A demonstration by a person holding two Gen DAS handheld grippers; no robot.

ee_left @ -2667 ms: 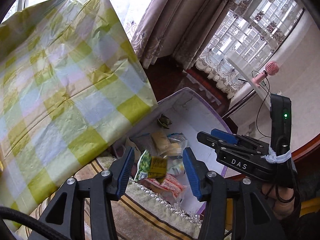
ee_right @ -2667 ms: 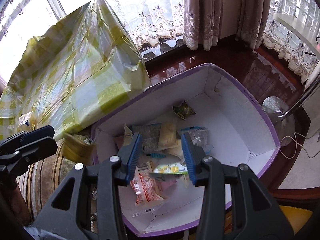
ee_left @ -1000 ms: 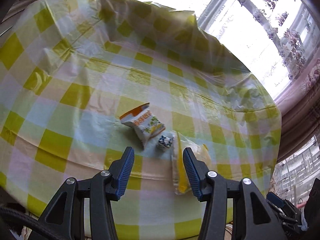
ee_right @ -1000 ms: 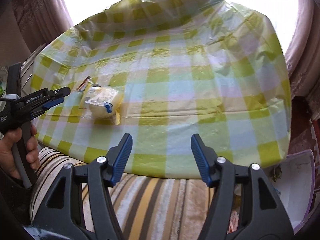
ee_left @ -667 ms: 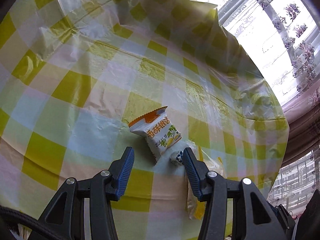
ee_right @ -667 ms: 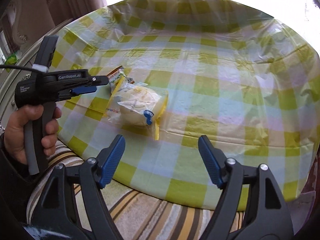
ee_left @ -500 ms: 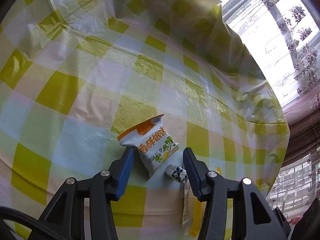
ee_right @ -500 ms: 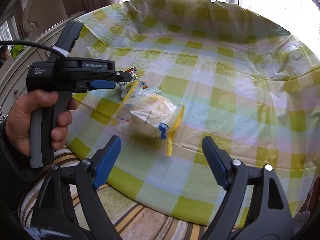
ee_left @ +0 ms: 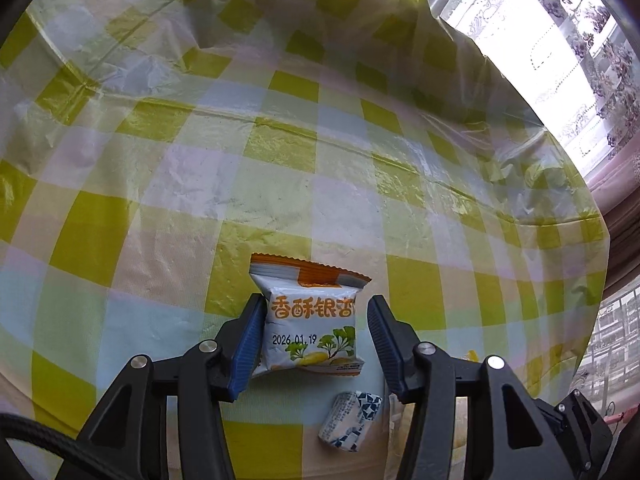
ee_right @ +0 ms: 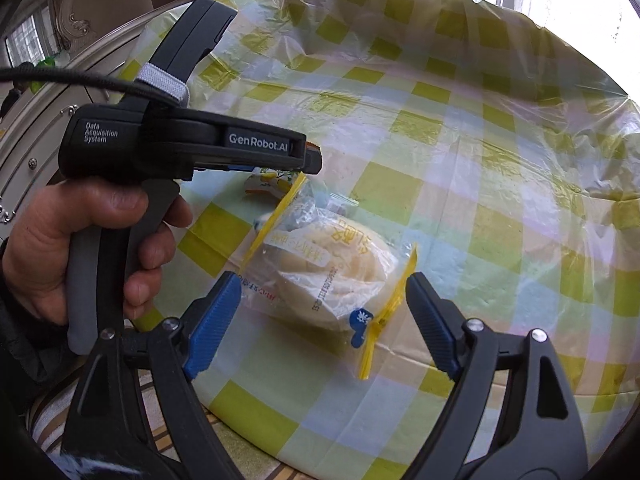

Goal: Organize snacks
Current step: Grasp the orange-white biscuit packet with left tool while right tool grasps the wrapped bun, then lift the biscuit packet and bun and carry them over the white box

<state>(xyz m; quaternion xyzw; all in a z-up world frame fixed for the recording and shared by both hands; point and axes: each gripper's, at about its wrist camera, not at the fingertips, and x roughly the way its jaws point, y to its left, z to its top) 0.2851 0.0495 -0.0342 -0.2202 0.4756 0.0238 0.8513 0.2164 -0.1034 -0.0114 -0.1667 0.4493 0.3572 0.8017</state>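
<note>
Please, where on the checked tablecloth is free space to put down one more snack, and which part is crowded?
The checked tablecloth lies bare beyond the orange-topped snack packet, toward the window, and to the right of the bagged bun. The near edge is crowded: packet, small blue-white candy, bun, left gripper and right gripper sit close together.

A: Left gripper (ee_left: 312, 344)?
B: Jaws apart, a white and orange snack packet (ee_left: 310, 320) between them. Left pad looks to be against the packet edge; a gap shows at the right pad.
A: Anything else?
B: A small blue and white wrapped candy (ee_left: 351, 420) lies near, just right of the packet's bottom corner. All of it rests on a yellow checked tablecloth (ee_left: 240, 152). A curtained window (ee_left: 560, 60) is far right.
</note>
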